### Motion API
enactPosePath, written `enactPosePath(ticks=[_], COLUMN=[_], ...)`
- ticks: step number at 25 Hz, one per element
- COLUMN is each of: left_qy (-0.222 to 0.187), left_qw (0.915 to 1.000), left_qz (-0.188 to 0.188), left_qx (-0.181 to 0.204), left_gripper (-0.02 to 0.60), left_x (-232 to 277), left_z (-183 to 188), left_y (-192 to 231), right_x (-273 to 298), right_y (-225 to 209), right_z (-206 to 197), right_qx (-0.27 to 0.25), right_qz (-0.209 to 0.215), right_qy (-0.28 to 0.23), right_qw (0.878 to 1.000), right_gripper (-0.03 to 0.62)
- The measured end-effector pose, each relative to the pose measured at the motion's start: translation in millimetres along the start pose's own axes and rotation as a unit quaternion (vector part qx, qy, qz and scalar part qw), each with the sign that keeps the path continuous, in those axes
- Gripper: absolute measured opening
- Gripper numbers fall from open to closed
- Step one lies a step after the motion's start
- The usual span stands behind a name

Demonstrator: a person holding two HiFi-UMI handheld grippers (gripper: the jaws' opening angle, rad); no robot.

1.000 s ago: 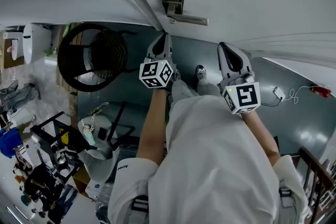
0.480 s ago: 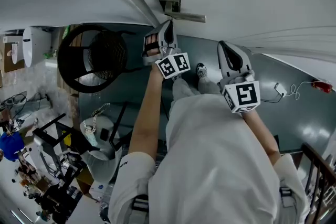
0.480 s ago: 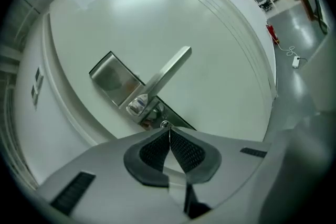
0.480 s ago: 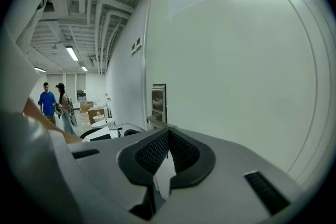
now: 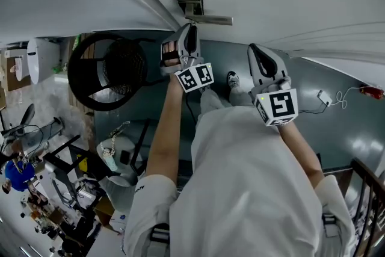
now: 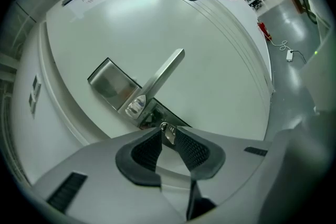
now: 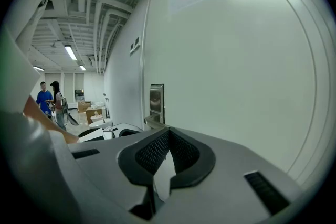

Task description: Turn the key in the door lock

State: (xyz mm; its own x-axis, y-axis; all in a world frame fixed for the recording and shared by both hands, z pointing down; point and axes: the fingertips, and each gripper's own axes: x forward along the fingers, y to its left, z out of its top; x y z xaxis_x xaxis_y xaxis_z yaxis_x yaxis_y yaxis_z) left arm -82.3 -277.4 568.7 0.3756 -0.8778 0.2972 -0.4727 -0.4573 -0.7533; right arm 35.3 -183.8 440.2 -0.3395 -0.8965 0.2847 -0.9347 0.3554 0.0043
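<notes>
Left gripper view showed the left claw (image 6: 169,131) close against the white door (image 6: 220,44), just under the lever handle (image 6: 164,72); its jaws had just been opening and stood slightly apart, with the key (image 6: 168,135) between their tips; the pads did not appear to press on it (the gap was narrow); the key sat in the lock (image 6: 153,114) beneath the handle. Head view showed the right claw (image 5: 260,57) held beside the left, apart from the handle; its jaws were together, with nothing between them.
</notes>
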Motion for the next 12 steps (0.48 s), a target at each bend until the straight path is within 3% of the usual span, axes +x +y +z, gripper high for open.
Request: enactPosePath(ticks=[5,12], left_qy=[-0.008,0.004], left_qw=[0.9985,0.9989], left_qz=[-0.039,-0.025], left_qx=[0.038,0.040], left_gripper=[0.127,0.127], left_x=[-2,15], left_z=[-4,-3], left_y=[-17,-12], right_x=[7,32], right_y=[-3,3], right_z=[8,19], right_qx=[-0.002,-0.018], right_qz=[-0.007,-0.014], right_qy=[-0.014,-0.029], right_qw=[1.000,0.999], right_gripper=[-0.008,-0.008])
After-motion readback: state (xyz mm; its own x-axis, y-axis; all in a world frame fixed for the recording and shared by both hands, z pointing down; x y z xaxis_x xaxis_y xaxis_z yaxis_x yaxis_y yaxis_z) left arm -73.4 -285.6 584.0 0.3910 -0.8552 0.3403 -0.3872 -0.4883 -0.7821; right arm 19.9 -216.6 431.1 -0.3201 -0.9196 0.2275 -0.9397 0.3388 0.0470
